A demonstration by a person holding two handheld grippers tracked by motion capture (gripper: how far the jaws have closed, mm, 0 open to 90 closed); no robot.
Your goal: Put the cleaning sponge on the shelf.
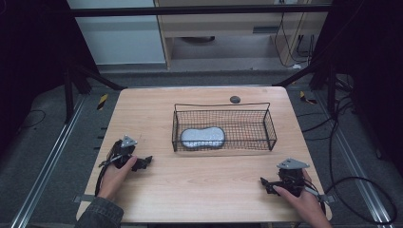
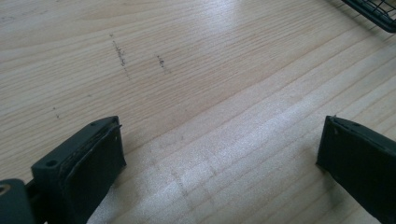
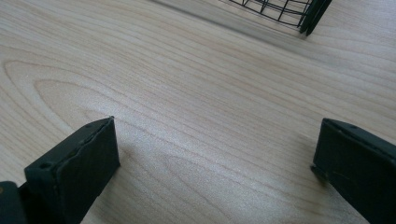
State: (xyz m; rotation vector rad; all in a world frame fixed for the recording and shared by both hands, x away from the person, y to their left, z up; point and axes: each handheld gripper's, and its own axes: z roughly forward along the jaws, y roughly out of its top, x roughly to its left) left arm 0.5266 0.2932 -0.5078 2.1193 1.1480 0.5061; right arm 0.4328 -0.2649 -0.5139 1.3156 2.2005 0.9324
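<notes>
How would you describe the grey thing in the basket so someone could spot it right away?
On the wooden table, find the black wire basket near its far middle. Inside, at the basket's left end, lies a silvery-grey peanut-shaped pouch, the basket's one item.

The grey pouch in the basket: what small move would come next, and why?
Probably the left claw moves toward the wire basket. Both claws are open and empty on the table, and the grey pouch lies at the basket's left end, nearer that claw than the right claw.
</notes>
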